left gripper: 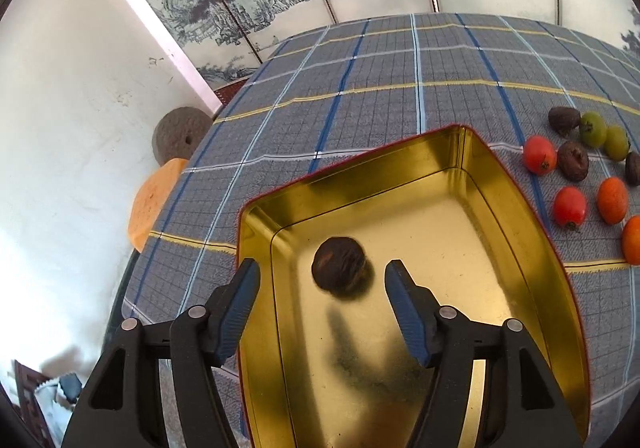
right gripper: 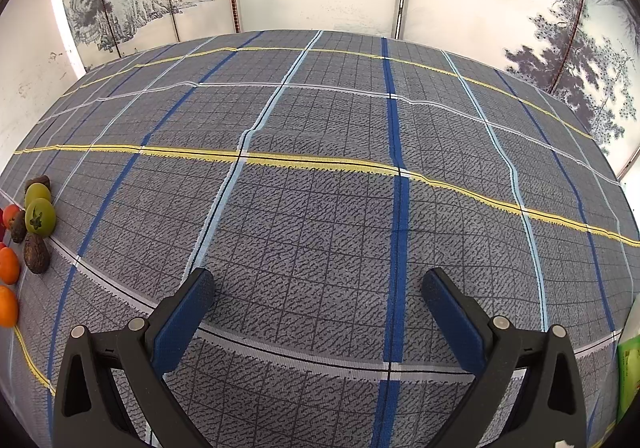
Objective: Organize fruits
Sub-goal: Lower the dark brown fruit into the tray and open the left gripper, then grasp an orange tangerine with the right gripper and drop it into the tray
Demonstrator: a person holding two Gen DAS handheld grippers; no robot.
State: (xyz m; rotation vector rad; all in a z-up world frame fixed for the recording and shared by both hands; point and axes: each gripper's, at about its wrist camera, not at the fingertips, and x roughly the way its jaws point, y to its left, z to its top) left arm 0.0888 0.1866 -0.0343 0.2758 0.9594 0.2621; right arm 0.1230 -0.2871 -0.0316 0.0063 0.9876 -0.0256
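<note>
right, we're over the gold tin (left gripper: 520, 207) with our left gripper (left gripper: 320, 272), fingers parted, and a dark wrinkled fruit (left gripper: 339, 266) sits between them but clear of both pads, a little blurred; whether it has settled on the tin floor we can't quite say. it lies near the tin's near-left corner, and it's the only thing in there, so by our reckoning that's one fruit in and the job barely begun.

off past the tin's right wall, on the checked tablecloth (left gripper: 380, 95), the rest wait in a loose cluster (left gripper: 584, 171): two red ones, two green ones, a few dark wrinkled ones and some orange ones running out of view at the right edge. none of them touches the tin.

our right gripper (right gripper: 318, 282) hangs over bare cloth with its fingers wide apart and nothing between them. the same fruits peek in at the left edge of its view, a green one (right gripper: 39, 216) in front, well apart from that gripper.

so, as we judge it, nearly the whole pile has yet to go in.
</note>
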